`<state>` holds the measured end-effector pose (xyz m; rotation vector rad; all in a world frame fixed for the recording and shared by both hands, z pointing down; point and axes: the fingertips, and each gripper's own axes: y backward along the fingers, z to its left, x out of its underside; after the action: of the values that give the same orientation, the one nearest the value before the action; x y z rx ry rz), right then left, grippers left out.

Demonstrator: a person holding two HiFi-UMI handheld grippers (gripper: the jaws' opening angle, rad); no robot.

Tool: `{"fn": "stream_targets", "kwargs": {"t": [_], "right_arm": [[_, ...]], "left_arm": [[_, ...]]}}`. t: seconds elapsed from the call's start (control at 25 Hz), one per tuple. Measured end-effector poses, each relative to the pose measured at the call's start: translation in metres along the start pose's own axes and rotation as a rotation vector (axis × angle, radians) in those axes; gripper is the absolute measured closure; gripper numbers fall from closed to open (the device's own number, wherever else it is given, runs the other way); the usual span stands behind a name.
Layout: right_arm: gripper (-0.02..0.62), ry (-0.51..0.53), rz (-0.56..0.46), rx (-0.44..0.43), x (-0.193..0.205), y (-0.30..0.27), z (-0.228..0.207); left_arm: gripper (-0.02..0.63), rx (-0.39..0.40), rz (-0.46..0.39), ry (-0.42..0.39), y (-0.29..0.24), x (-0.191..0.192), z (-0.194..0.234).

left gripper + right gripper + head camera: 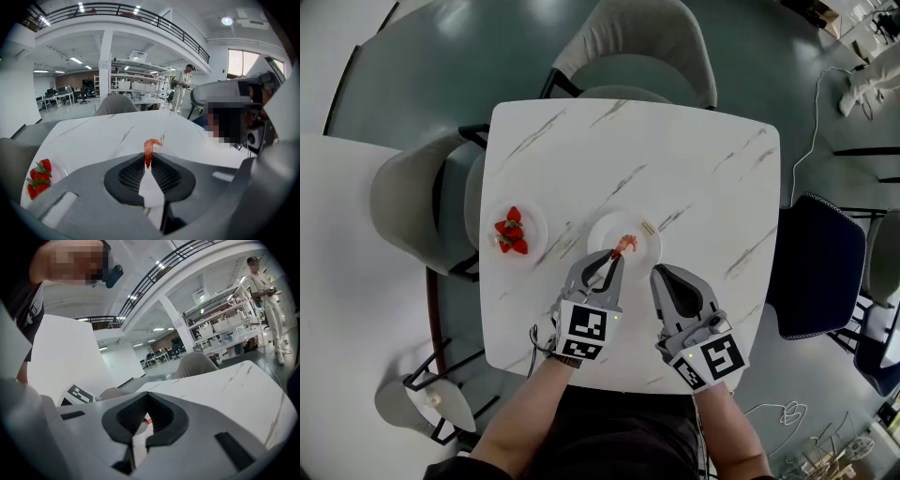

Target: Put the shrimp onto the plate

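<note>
A small orange-pink shrimp [625, 245] hangs over the near part of the white plate [639, 253] in the middle of the marble table. My left gripper [614, 255] is shut on its tail end. In the left gripper view the shrimp [149, 146] sticks up curled from between the closed jaws of my left gripper [148, 161]. Just to the right, my right gripper [660, 273] is shut with nothing in it, near the plate's near-right rim. In the right gripper view its jaws meet at the tips of my right gripper [146, 398].
A clear dish with strawberries [512, 232] sits near the table's left edge, and the strawberries [38, 177] also show in the left gripper view. A small tan piece [648, 228] lies on the plate's far side. Chairs [422, 202] stand round the table.
</note>
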<state>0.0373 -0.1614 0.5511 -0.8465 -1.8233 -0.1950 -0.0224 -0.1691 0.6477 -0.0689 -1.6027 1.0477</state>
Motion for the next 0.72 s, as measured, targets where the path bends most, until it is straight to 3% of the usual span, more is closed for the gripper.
{"fn": "stream_targets", "kwargs": {"t": [0.72], "right_arm": [[0.593,-0.025,0.01,-0.009,0.01,-0.004,-0.01]], "left_arm": [[0.558,-0.023,0.115,-0.058,-0.025,0.025,0.004]]}}
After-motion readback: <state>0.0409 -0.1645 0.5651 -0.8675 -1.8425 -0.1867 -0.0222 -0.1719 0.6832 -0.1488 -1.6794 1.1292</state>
